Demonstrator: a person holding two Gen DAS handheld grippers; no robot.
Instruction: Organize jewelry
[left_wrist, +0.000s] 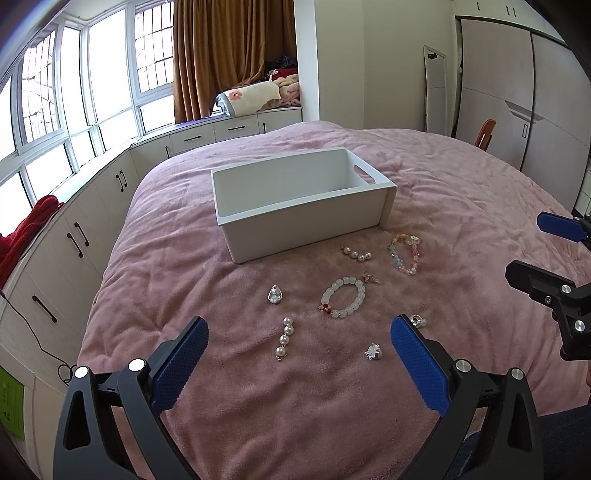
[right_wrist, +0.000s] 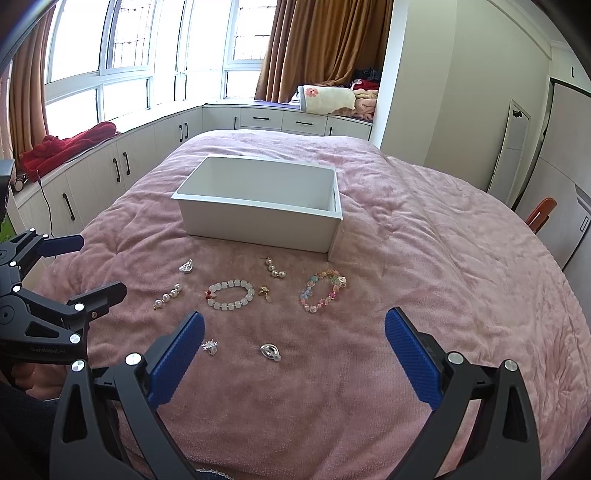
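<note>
Both the left hand-held gripper (left_wrist: 297, 363) and the right hand-held gripper (right_wrist: 293, 356) hover wide open and empty over the pink bed (right_wrist: 443, 295), with every piece lying loose in front of the empty white bin (right_wrist: 258, 206); the nearest silver earring (right_wrist: 270, 351) looks the sensible first pick, pinched low so the plush blanket is not caught

2 wrist views, low over bed (left_wrist: 461, 192), facing windows; share white bin (right_wrist: 258, 218), seemingly near.
</note>
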